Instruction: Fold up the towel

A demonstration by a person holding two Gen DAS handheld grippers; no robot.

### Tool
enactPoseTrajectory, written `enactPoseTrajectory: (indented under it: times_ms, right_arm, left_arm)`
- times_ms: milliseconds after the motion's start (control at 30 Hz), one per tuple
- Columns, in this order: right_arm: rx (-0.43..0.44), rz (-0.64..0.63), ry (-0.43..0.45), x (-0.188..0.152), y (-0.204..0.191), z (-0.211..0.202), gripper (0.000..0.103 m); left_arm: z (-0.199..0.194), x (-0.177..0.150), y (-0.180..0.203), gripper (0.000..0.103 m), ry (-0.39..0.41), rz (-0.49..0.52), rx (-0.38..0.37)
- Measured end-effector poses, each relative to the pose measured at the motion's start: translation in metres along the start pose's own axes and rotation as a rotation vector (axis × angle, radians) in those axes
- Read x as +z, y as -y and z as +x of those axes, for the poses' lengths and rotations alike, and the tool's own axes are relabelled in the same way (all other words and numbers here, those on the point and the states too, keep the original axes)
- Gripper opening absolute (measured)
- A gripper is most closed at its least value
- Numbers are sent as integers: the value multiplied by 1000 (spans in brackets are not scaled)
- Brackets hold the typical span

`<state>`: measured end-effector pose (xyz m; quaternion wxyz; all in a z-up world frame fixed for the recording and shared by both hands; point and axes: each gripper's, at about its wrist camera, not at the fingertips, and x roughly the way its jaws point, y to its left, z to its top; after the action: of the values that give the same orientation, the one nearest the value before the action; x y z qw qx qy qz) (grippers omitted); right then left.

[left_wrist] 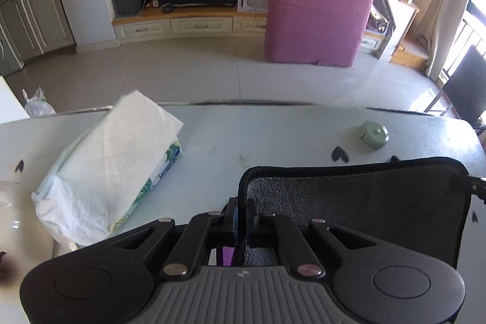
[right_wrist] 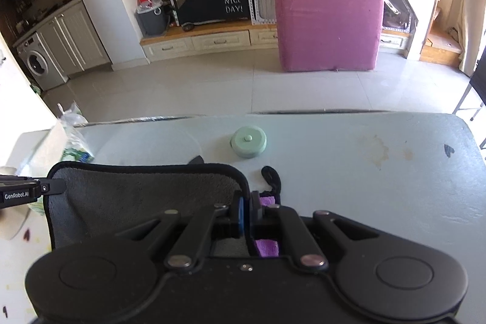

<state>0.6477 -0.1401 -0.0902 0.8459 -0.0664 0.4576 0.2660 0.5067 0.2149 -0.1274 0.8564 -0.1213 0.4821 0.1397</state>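
A dark grey towel (left_wrist: 358, 208) with a black hem is held up off the pale table (left_wrist: 273, 129), stretched between both grippers. My left gripper (left_wrist: 242, 214) is shut on the towel's left edge. My right gripper (right_wrist: 246, 211) is shut on the towel's (right_wrist: 145, 196) right edge; a purple side of the cloth (right_wrist: 267, 246) shows beneath its jaws. The right gripper's tip (left_wrist: 467, 185) shows at the towel's far corner in the left wrist view, and the left gripper's tip (right_wrist: 51, 187) shows likewise in the right wrist view.
A white tissue pack (left_wrist: 115, 169) lies on the table's left. A small green round lidded box (right_wrist: 249, 141) sits near the far edge. A pink cushion (right_wrist: 329, 20) stands on the floor beyond the table.
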Motion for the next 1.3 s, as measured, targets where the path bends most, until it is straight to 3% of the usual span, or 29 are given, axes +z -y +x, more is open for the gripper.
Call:
enactPoseTrajectory:
  times_ms: [667, 800, 900, 1000, 1067, 1233, 1300]
  right_arm:
    - [-53, 30, -49, -8, 1, 46, 6]
    - [-25, 48, -44, -8, 4, 48, 32]
    - [-3, 39, -42, -9, 6, 46, 41]
    - [16, 40, -46, -11, 9, 43, 54]
    - [29, 48, -49, -12, 11, 42, 64]
    - [41, 65, -46, -19, 16, 36, 103]
    - [46, 72, -37, -21, 17, 32, 102]
  left_arm:
    - [39, -8, 12, 9, -40, 18, 50]
    - [43, -12, 9, 23, -51, 20, 74]
    - [43, -16, 4, 30, -72, 19, 72]
    - [38, -18, 1, 57, -76, 7, 54]
    - [33, -19, -1, 88, -64, -2, 50]
    - [23, -19, 1, 99, -77, 18, 7]
    - [18, -20, 4, 100, -69, 39, 4]
